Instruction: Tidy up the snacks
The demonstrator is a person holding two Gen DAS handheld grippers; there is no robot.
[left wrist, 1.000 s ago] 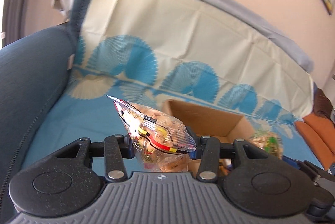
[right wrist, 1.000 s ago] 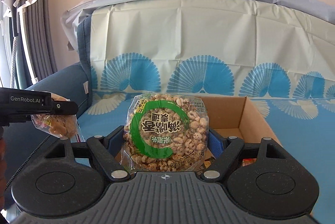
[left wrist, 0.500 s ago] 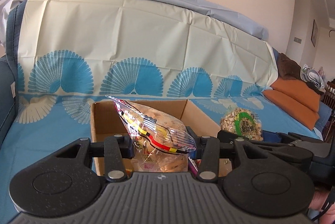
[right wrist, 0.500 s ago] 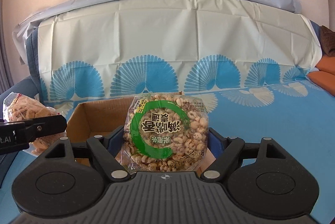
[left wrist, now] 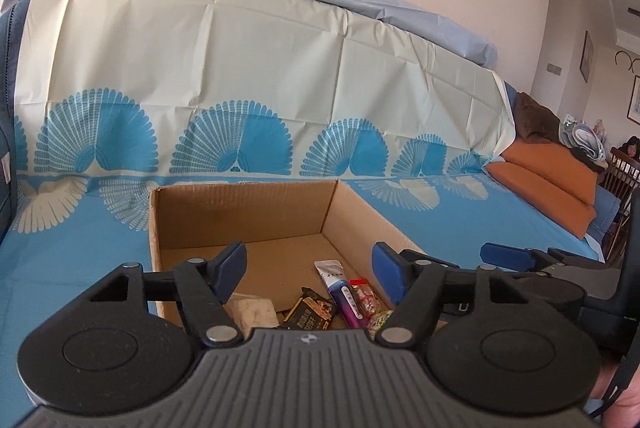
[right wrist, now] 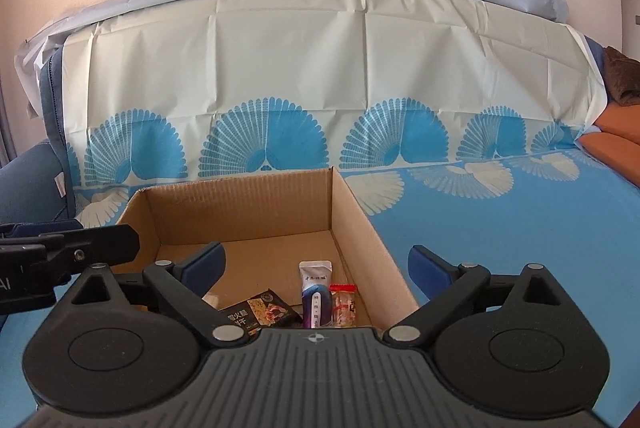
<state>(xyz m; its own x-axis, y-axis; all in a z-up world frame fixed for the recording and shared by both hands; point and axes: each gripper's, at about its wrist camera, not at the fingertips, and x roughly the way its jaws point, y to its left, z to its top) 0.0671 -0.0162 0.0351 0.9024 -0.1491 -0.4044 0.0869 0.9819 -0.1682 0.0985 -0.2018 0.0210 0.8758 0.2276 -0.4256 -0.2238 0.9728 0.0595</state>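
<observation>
An open cardboard box (left wrist: 352, 212) (right wrist: 360, 220) stands on the blue-covered sofa seat. Inside lie several snack packets: a dark packet (left wrist: 310, 314) (right wrist: 260, 312), a white-and-purple sachet (left wrist: 340, 288) (right wrist: 316, 296), a small red-topped packet (left wrist: 366, 294) (right wrist: 344, 302) and a pale packet (left wrist: 256, 310). My left gripper (left wrist: 308, 268) is open and empty above the box's near end. My right gripper (right wrist: 316, 266) is open and empty over the box. The two bags I held are out of sight.
A cream cloth with blue fan patterns (left wrist: 240, 76) (right wrist: 320, 68) drapes the sofa back. Orange cushions (left wrist: 548, 180) lie at the right end. The right gripper's blue fingers (left wrist: 508, 254) show beside the box; the left gripper's body (right wrist: 68, 248) shows at the box's left.
Both grippers have opened and the two snack bags have left them. Both now sit closer over the box.
</observation>
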